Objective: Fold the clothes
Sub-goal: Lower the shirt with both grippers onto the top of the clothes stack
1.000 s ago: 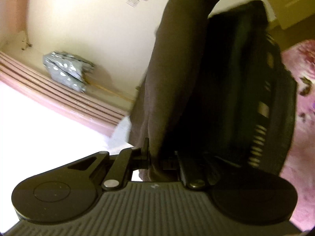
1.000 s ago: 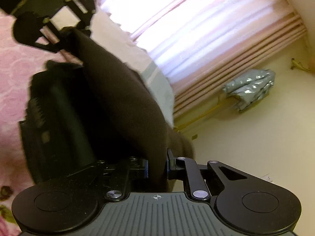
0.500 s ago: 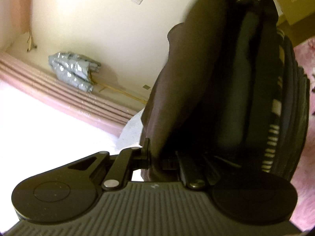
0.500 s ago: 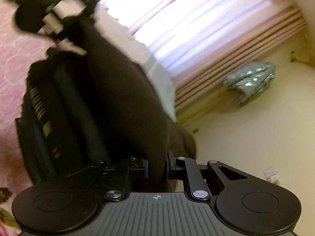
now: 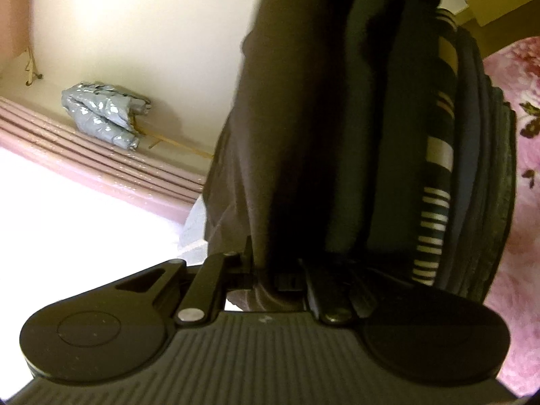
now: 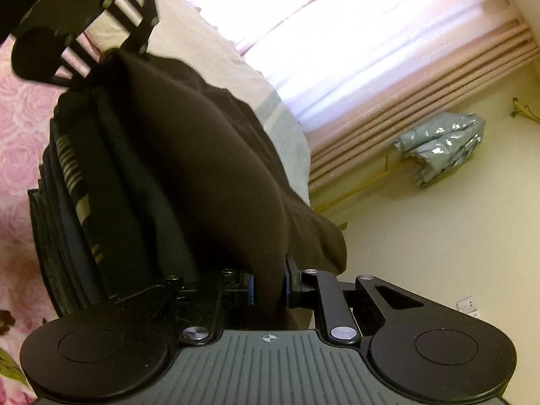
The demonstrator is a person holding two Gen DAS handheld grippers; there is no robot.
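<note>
Holding a brown garment (image 5: 303, 128) stretched between both grippers.
Left gripper (image 5: 266, 276) and right gripper (image 6: 268, 287) each clamp an edge; folded stack (image 6: 77, 202) at nine o'clock in the right view.

Folded stack (image 5: 449, 182) blocks one side; floor (image 6: 438, 236) side free

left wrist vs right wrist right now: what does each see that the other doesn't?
Left wrist only: left tongs shut on the brown garment, seen close up.
Right wrist only: right tongs shut on the same garment; left tongs seen from outside; pale pillow.
Both: the garment stretched between the tongs, folded stack with a striped piece, pink floral blanket, silver bundle, pink curtain.
</note>
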